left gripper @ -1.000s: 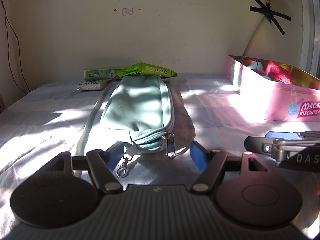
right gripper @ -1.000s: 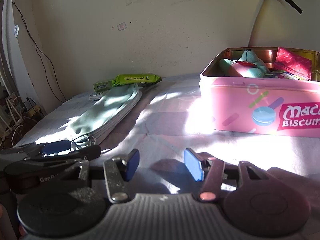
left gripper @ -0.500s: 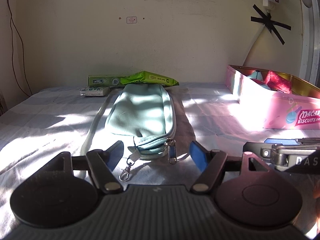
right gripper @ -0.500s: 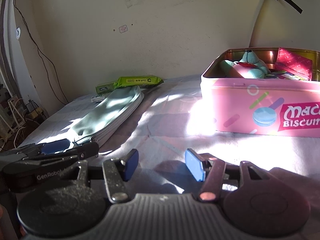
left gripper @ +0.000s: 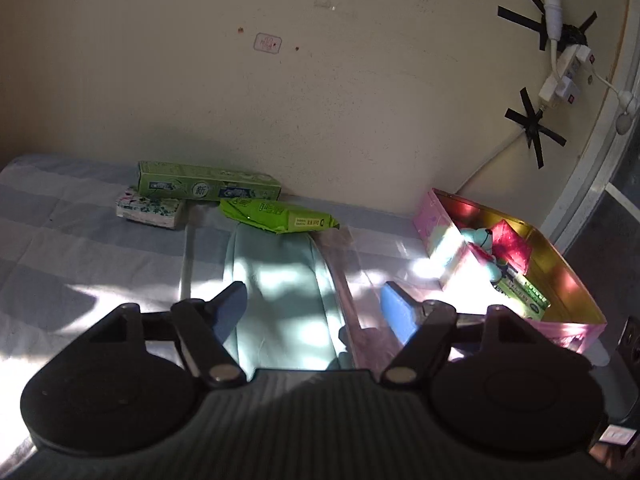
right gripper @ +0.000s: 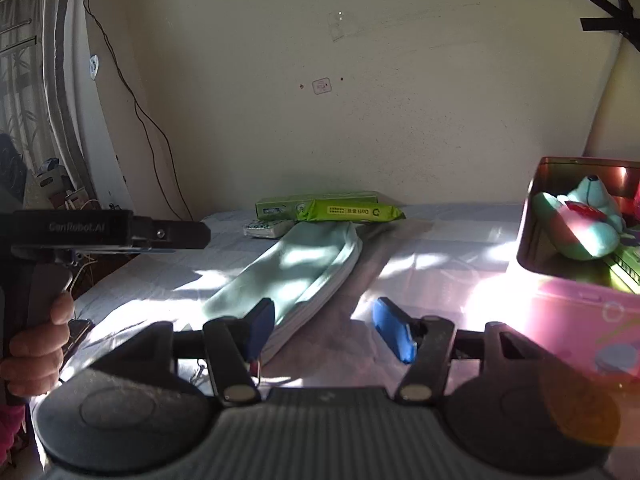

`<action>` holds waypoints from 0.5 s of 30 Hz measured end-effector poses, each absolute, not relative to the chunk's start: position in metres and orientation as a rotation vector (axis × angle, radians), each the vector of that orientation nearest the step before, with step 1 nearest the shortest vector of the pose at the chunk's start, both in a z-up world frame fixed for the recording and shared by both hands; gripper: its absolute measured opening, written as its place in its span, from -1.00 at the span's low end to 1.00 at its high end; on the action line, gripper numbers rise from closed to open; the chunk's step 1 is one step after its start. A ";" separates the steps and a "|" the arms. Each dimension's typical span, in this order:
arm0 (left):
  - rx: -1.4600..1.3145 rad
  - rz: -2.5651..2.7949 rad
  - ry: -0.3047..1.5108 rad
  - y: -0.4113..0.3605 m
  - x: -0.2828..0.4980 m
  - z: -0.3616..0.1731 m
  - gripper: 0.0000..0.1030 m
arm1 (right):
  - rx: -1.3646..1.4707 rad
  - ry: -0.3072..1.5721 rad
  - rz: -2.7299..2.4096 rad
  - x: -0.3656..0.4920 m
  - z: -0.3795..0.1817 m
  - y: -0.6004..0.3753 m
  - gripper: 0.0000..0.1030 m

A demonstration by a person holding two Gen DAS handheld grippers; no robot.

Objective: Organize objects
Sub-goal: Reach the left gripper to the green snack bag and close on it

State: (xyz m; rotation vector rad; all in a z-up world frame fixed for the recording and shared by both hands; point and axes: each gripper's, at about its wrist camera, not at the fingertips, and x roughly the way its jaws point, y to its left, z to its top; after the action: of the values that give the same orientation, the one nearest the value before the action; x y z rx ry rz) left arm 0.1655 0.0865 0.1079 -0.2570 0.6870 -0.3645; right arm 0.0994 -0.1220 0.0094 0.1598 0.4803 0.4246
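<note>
While hovering w/ jaws apart & empty, left gripper [left gripper: 312, 312] nearer. Mint pouch [left gripper: 280, 280] right below/ahead, long axis running away toward wall. Right gripper [right gripper: 324, 330] empty too, jaws spread, pouch off to its left.

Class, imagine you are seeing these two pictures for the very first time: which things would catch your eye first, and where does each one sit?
Brightest is the pink biscuit tin on the right of the bed, open, with a teal plush toy inside. Down the middle of the striped sheet lies a long mint-green pouch, sun-dappled. At its far end, by the wall, sit a lime-green packet and a green carton.
</note>
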 end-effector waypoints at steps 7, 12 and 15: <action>-0.750 -0.361 0.994 0.104 0.296 0.055 0.46 | 0.157 0.533 0.364 0.117 -0.017 -0.099 0.09; -0.855 -0.314 0.995 0.097 0.321 0.030 0.24 | 0.325 0.550 0.291 0.120 -0.027 -0.129 0.12; -0.865 -0.318 1.002 0.093 0.324 0.023 -0.49 | 0.318 0.574 0.273 0.120 -0.024 -0.132 -0.06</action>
State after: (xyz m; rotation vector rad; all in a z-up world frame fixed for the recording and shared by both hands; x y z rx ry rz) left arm 0.3237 0.0928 0.0232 -0.8652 1.0022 -0.3177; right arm 0.1196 -0.1319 -0.0243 0.3175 0.5736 0.2730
